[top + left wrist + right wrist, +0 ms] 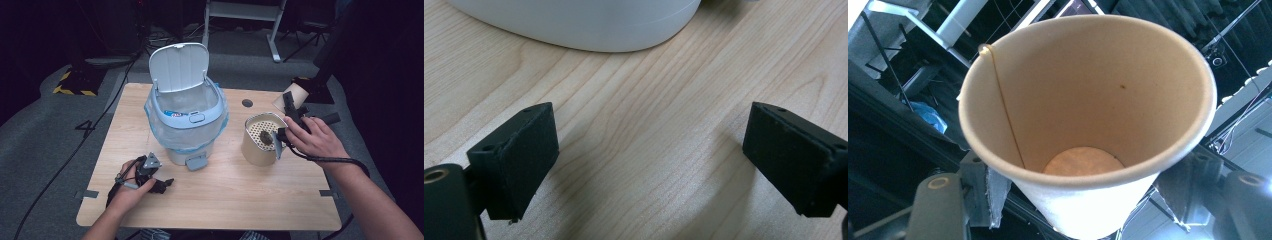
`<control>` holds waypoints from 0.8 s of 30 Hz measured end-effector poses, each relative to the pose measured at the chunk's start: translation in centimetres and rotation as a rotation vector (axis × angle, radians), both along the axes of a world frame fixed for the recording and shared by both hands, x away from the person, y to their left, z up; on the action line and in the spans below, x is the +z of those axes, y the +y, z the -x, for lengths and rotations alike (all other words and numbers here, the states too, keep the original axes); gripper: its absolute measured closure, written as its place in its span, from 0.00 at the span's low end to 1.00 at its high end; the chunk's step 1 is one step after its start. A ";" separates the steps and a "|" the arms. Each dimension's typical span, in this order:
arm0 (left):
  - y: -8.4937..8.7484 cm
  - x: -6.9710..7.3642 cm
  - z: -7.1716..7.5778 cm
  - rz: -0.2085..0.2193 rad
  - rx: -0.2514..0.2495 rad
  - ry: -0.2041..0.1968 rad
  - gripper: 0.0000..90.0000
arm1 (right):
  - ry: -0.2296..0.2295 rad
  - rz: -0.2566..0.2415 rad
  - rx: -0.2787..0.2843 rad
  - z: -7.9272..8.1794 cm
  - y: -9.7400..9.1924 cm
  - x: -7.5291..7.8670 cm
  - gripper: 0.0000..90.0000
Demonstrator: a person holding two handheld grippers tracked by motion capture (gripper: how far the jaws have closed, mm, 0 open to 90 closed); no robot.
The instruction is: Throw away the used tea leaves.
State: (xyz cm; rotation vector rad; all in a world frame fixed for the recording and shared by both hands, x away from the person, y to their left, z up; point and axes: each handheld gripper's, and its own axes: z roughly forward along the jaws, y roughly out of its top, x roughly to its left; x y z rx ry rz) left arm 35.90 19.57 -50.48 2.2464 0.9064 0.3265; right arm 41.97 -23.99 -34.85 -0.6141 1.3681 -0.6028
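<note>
My right gripper (291, 111) is shut on a tan paper cup (293, 94) just beyond a beige canister (256, 150) at the table's right. In the right gripper view the paper cup (1088, 100) lies between the jaws of my right gripper (1083, 200), its mouth facing the camera and its inside bare. The canister carries a perforated strainer (260, 127) with a dark lump (266, 136) on it. My left gripper (161, 184) rests on the table at the front left, in front of the bin. Its jaws stand open over bare wood in the left gripper view (649, 165).
A white pedal bin (185, 125) with a blue liner stands in the table's middle, its lid (179, 65) raised. The bin's base (589, 25) lies just ahead of the left jaws. A dark hole (247, 103) marks the table (225, 195) behind the canister.
</note>
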 end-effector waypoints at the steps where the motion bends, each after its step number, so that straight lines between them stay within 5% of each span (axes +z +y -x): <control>1: -0.1 0.0 0.0 0.000 0.003 0.001 0.09 | 0.001 -0.001 0.000 0.0 0.0 0.0 0.35; 11: -0.2 -0.1 -0.3 -0.013 0.029 0.013 0.02 | 0.031 -0.044 -0.012 0.2 0.1 0.2 0.34; 15: -0.2 -0.1 -0.4 -0.015 0.033 0.012 0.00 | 0.078 -0.126 -0.023 0.0 -0.1 0.5 0.34; 21: -0.2 -0.1 -0.4 -0.015 0.033 0.011 0.00 | 0.350 -0.564 -0.047 -0.8 -1.3 1.5 0.34; 23: -0.3 -0.1 -0.4 -0.015 0.039 0.012 0.00 | 0.461 -0.753 -0.069 -1.3 -1.9 1.8 0.34; 24: -0.3 -0.1 -0.4 -0.016 0.043 0.014 0.00 | 0.553 -0.911 -0.079 -1.8 -2.4 1.9 0.34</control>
